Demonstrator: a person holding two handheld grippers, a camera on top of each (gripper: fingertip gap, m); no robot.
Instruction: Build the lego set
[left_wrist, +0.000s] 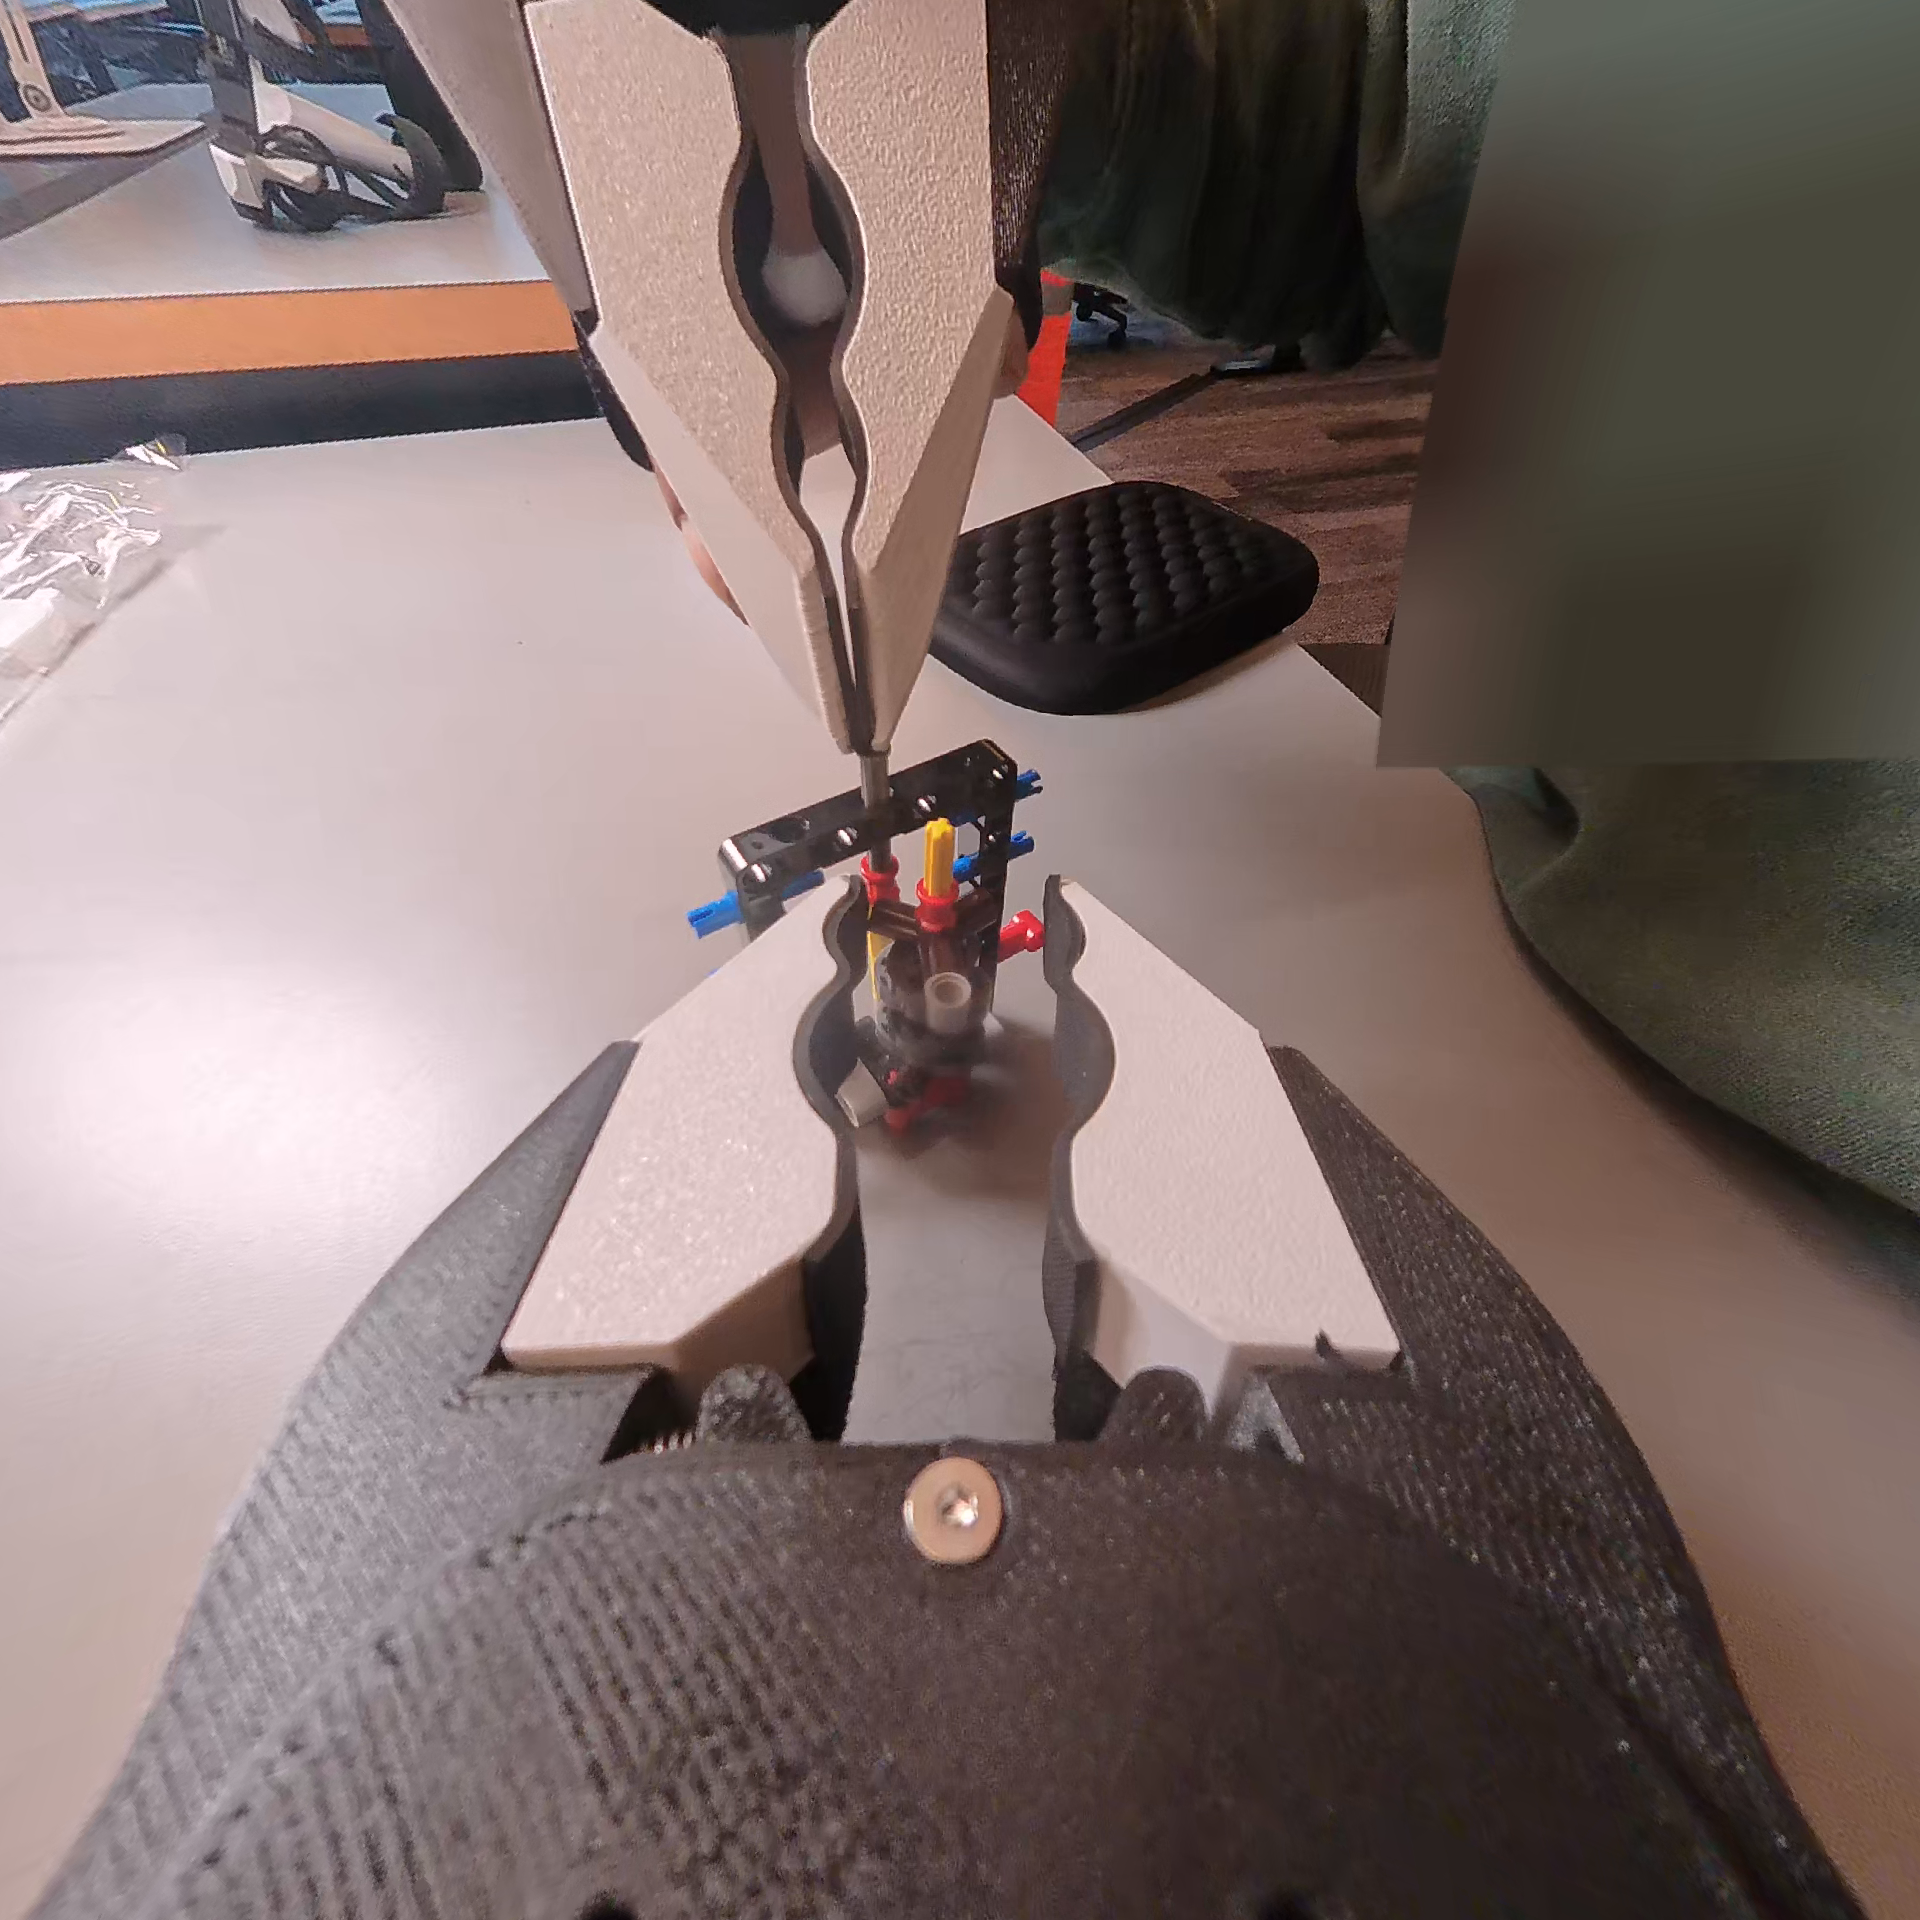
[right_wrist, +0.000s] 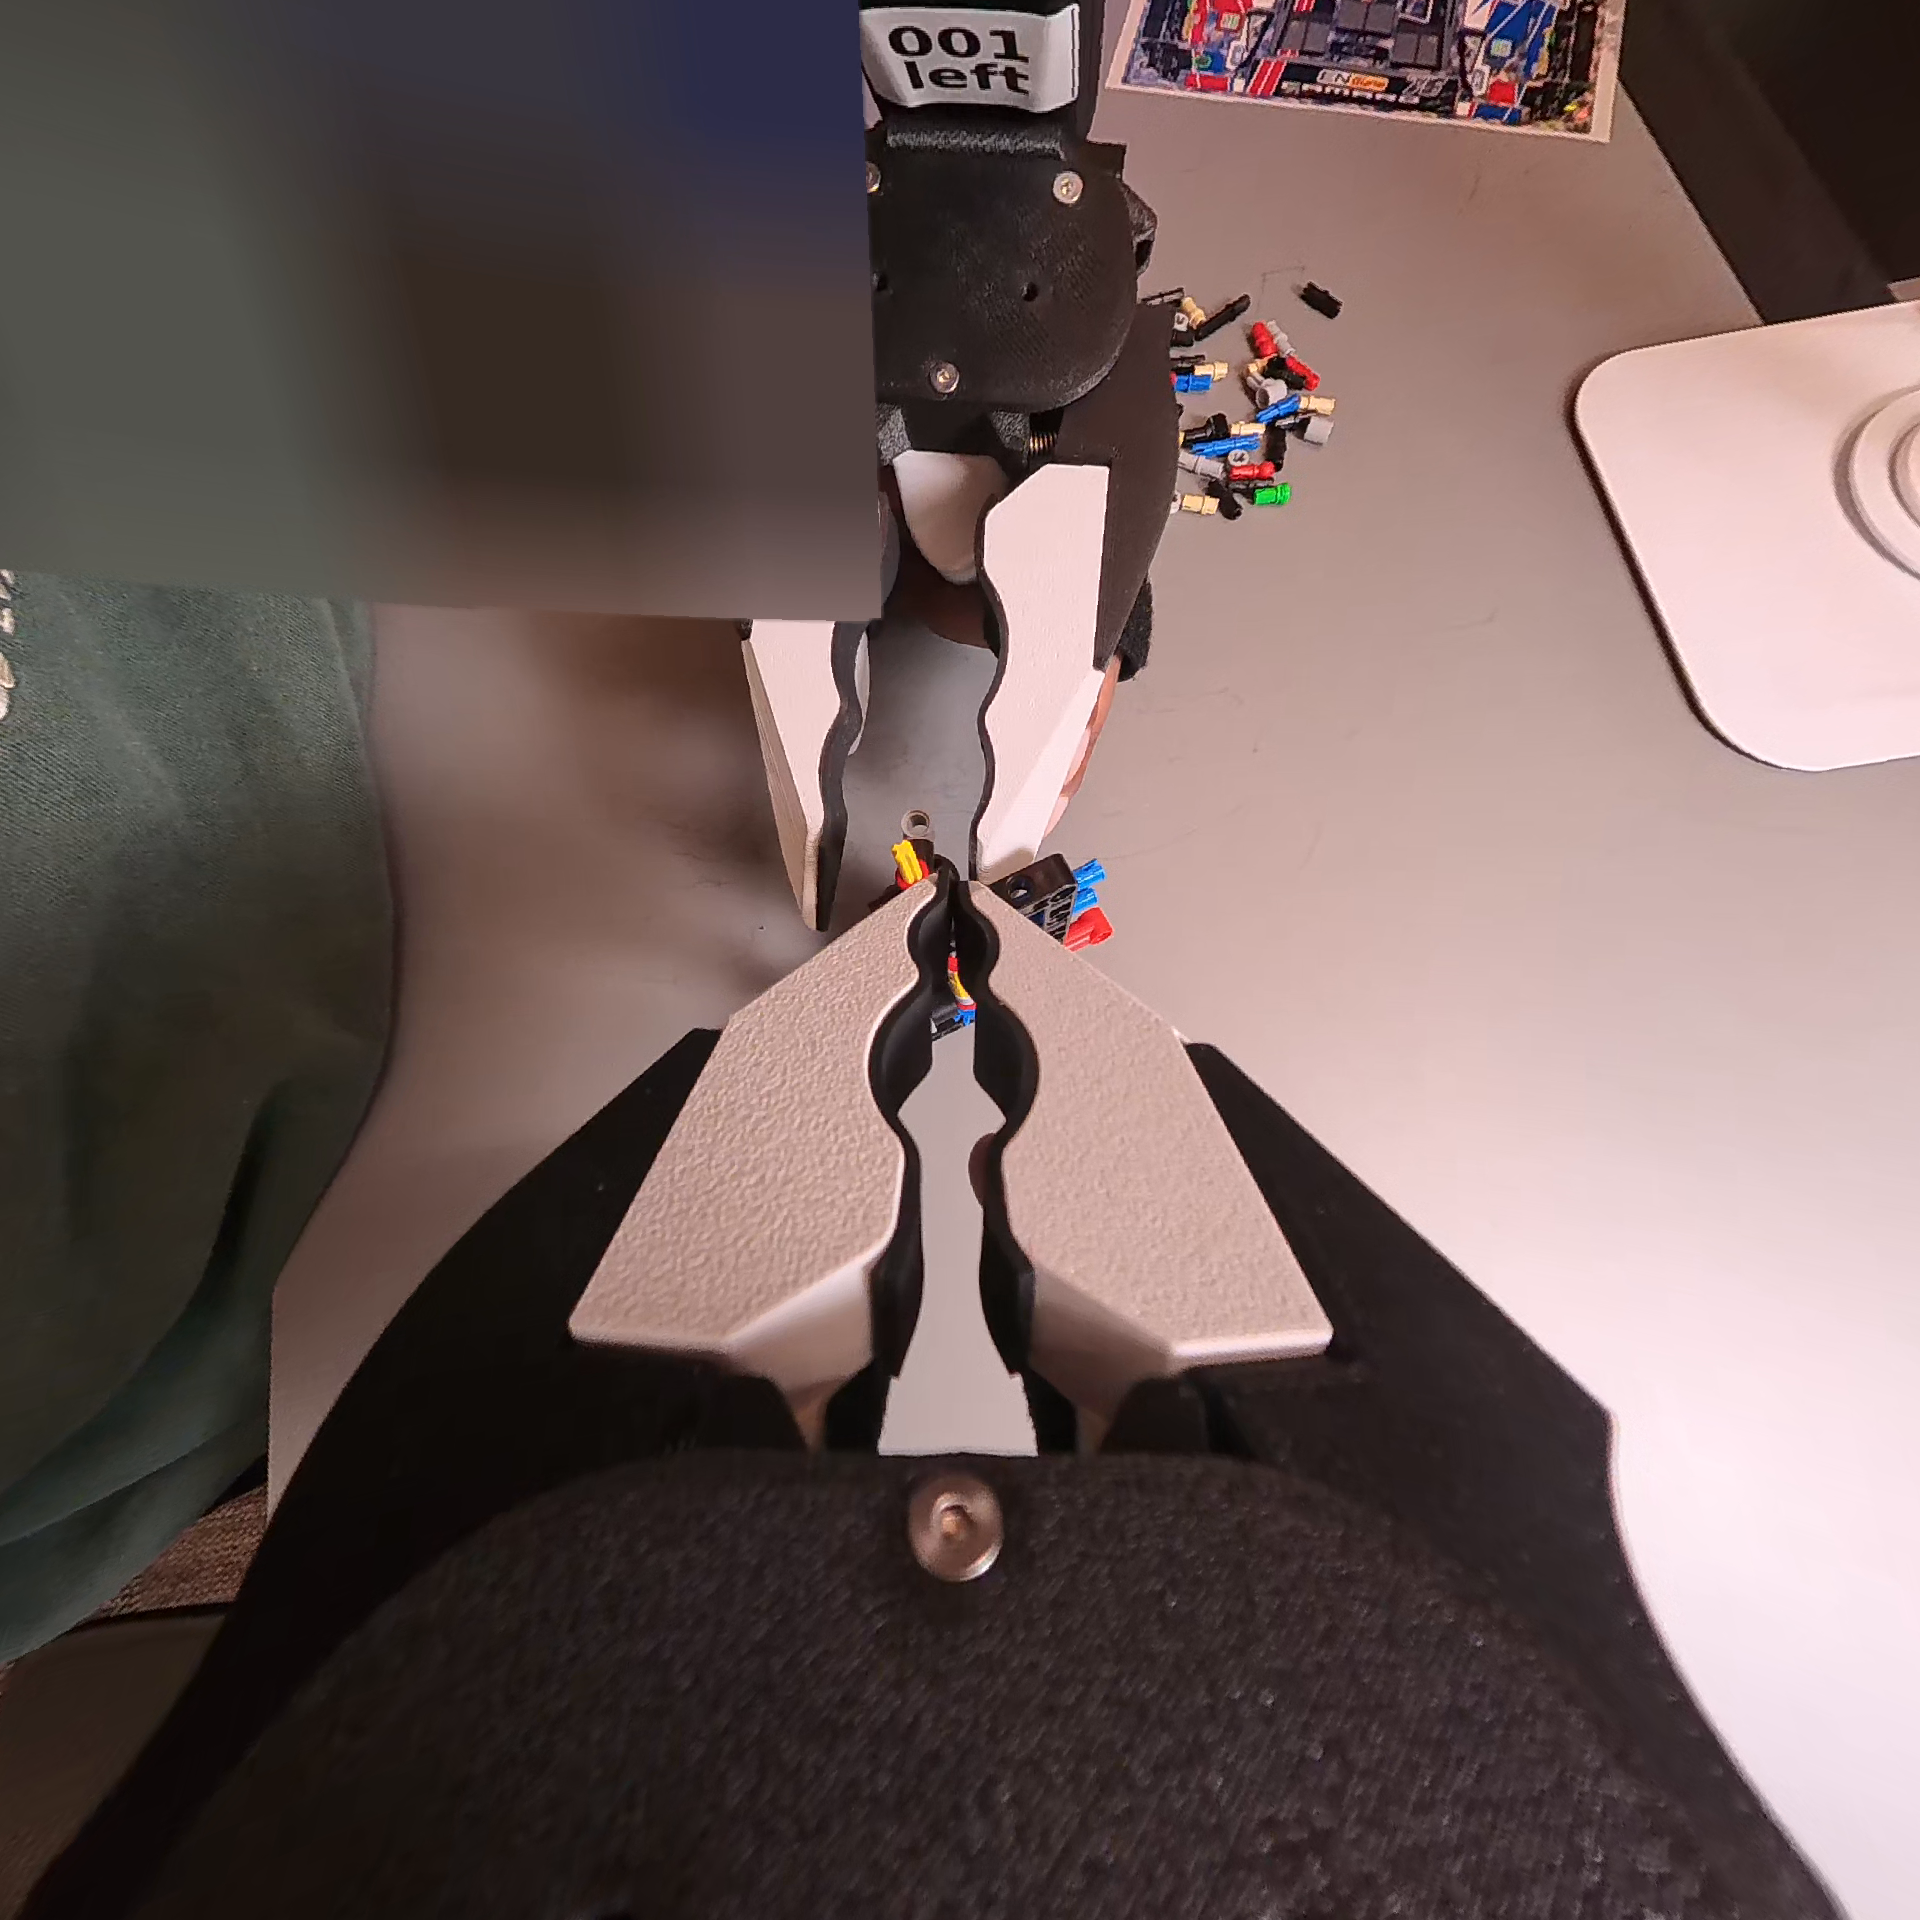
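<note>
A small lego assembly (left_wrist: 930, 987) of black, brown, red and yellow parts stands upright on the grey table (left_wrist: 416, 831). My left gripper (left_wrist: 951, 904) lies low on the table, its two fingers closed against the sides of the assembly. My right gripper (left_wrist: 857, 738) comes down from above, shut on a thin dark grey axle (left_wrist: 875, 810). The axle's lower end sits in a red bush (left_wrist: 881, 885) on top of the assembly. A yellow axle (left_wrist: 938, 857) stands beside it. A black frame with blue pins (left_wrist: 966, 800) is joined behind. In the right wrist view my right gripper (right_wrist: 951, 899) hides most of the assembly.
A pile of loose coloured pins (right_wrist: 1247, 405) lies past the left gripper (right_wrist: 904, 888). A printed booklet (right_wrist: 1371, 52) and a white stand base (right_wrist: 1766, 520) are at the far right. A black chair seat (left_wrist: 1122, 592) sits beyond the table edge. A plastic bag (left_wrist: 62, 540) lies at the left. Left and right tips are no more than a few centimetres apart.
</note>
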